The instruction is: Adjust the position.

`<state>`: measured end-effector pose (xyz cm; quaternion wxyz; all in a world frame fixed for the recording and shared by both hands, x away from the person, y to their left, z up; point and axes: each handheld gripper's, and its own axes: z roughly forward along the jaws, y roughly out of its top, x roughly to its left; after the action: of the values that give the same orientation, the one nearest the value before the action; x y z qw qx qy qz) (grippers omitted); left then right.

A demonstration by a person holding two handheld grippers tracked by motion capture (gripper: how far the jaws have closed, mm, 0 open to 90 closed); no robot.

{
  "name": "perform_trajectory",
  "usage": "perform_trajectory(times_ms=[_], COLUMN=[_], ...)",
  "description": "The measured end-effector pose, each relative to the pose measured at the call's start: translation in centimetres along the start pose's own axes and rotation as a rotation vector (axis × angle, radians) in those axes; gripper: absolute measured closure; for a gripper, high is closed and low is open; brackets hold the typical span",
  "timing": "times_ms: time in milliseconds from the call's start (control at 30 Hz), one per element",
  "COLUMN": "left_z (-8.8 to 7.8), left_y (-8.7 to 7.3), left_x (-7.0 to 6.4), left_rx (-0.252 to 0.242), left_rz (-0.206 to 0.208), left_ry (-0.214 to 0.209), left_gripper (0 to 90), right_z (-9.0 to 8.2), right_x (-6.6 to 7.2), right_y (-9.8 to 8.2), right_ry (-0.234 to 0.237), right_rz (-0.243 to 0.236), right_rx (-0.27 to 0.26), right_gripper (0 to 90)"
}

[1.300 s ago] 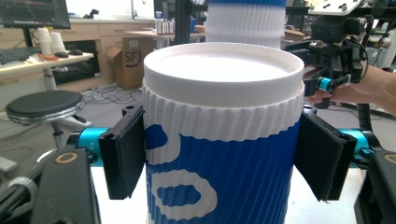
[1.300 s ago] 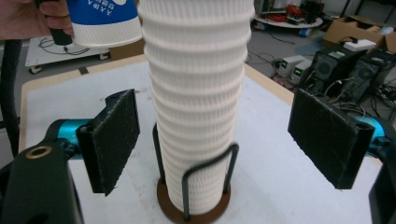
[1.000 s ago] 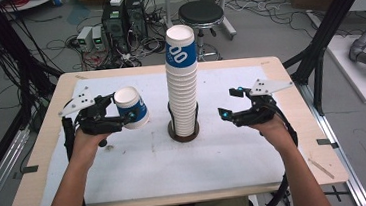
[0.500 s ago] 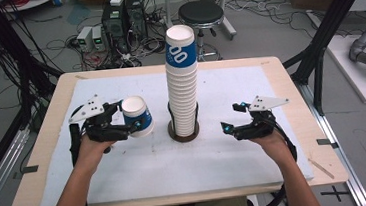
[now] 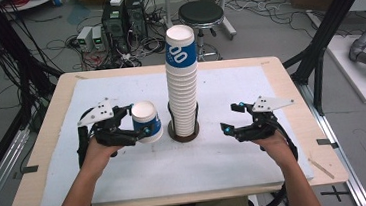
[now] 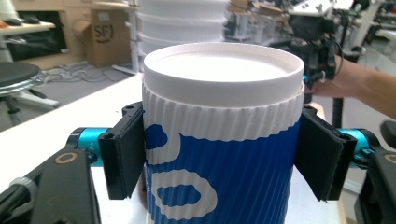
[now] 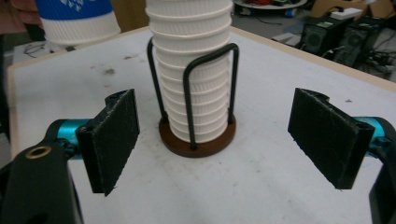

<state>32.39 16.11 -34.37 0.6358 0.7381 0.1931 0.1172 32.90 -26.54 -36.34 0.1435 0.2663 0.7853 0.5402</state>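
High view: left gripper (image 5: 140,125) pinched a single paper cup (image 5: 146,121), held upside down, white base up, blue band low. Cup sat just left of the cup stack (image 5: 182,78), apart from it, near the white mat (image 5: 127,173). Stack stood upright in a wire holder (image 5: 183,131) with a round dark base at mid-table; top cup of the stack showed the blue band, the rest white ribbed. Right gripper (image 5: 232,119) hung right of the holder, well apart from it, jaws spread, nothing between them. Both forearms came in from the near edge. Stool (image 5: 202,15) and computer cases (image 5: 123,13) on the floor beyond the far edge.

Left gripper view: both black pads (image 6: 122,156) pressed on the cup's ribbed wall (image 6: 219,154), one per side, below the white rim band. Cup base faced up and was level. Stack was blurred behind it; the other hand with its gripper was far right.

Right gripper view: jaws wide apart, empty, pads (image 7: 114,137) clear of everything. Holder base (image 7: 196,140) and lower stack (image 7: 191,88) lay straight ahead between them, farther off. The held cup (image 7: 77,18) was at the far left, off the table.
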Motion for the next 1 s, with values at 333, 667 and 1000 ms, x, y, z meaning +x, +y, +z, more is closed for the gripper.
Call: perform_trajectory(times_ms=[333, 667, 1000], left_z=[2.4, 4.2, 5.2], left_y=[-0.2, -0.4, -0.4], left_x=[-2.2, -3.3, -3.4], left_rx=[0.017, 0.015, -0.003], left_rz=[0.026, 0.034, 0.021], left_ry=[-0.078, -0.144, -0.178], left_gripper=[25.6, 25.6, 25.6], right_z=[0.7, 1.6, 2.3], right_x=[1.6, 2.8, 3.2], right_y=[0.3, 0.3, -0.2], right_ry=[0.104, 0.183, 0.248], right_rz=[-0.009, -0.037, -0.04], right_rx=[-0.043, -0.038, -0.032], right_gripper=[16.8, 16.8, 14.1])
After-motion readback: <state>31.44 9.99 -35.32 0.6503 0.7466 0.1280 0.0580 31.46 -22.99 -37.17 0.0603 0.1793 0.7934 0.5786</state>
